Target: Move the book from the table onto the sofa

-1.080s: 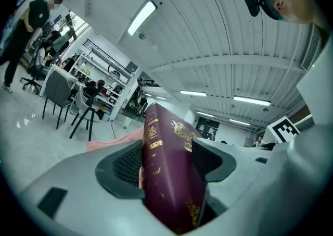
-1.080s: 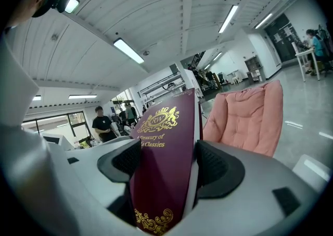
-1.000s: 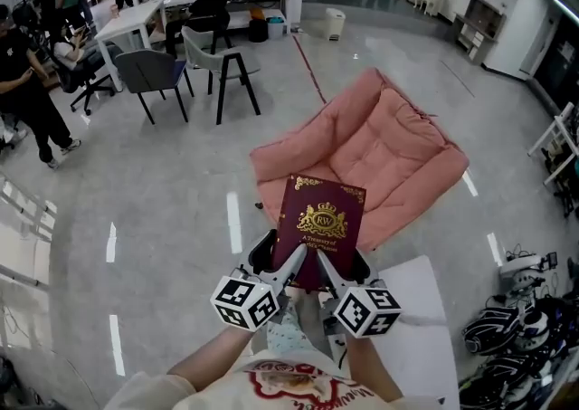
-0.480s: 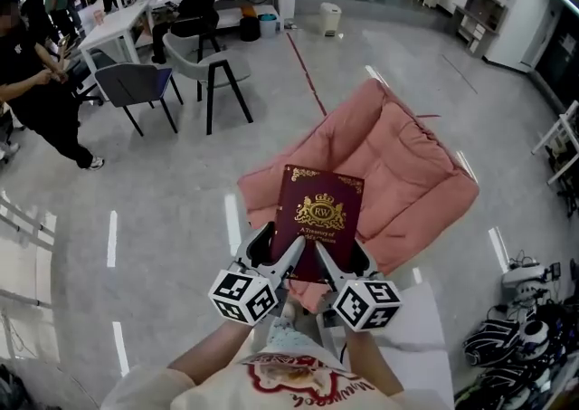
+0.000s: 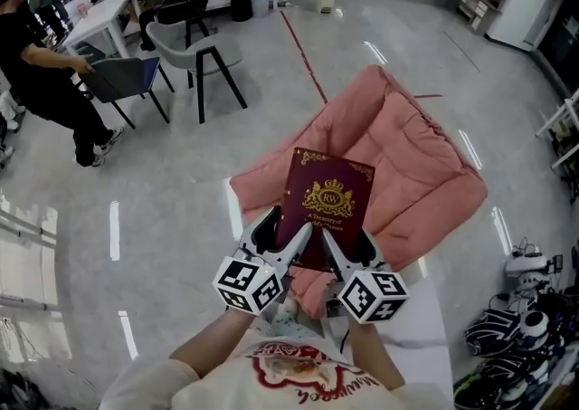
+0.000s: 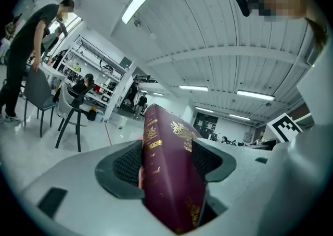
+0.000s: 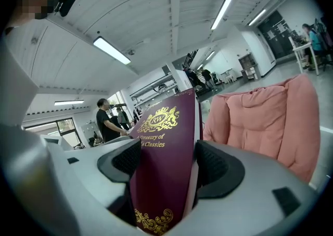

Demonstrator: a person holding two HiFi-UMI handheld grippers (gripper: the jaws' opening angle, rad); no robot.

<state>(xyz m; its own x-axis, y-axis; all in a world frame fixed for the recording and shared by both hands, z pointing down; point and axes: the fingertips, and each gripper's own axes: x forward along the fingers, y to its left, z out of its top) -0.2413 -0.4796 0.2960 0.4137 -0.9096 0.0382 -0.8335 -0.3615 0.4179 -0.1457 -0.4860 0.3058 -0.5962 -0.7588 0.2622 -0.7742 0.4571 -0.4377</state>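
Observation:
A maroon book (image 5: 326, 205) with a gold crest is held in the air, its cover facing up, over the near edge of a pink sofa cushion (image 5: 407, 150). My left gripper (image 5: 282, 243) is shut on the book's lower left edge, and my right gripper (image 5: 340, 249) is shut on its lower right edge. In the left gripper view the book (image 6: 169, 170) stands between the dark pads (image 6: 129, 163). The right gripper view shows the book's cover (image 7: 161, 162) between the pads, with the pink sofa (image 7: 270, 120) behind it.
A white table (image 5: 430, 318) lies under my arms at the lower right. Grey chairs (image 5: 194, 46) and desks with people stand at the far left. Dark bags and cables (image 5: 520, 327) lie at the right edge. Grey floor (image 5: 163, 218) surrounds the sofa.
Both grippers have carried the book forward towards the sofa, which now lies closer beneath it. The grip on the book has stayed the same.

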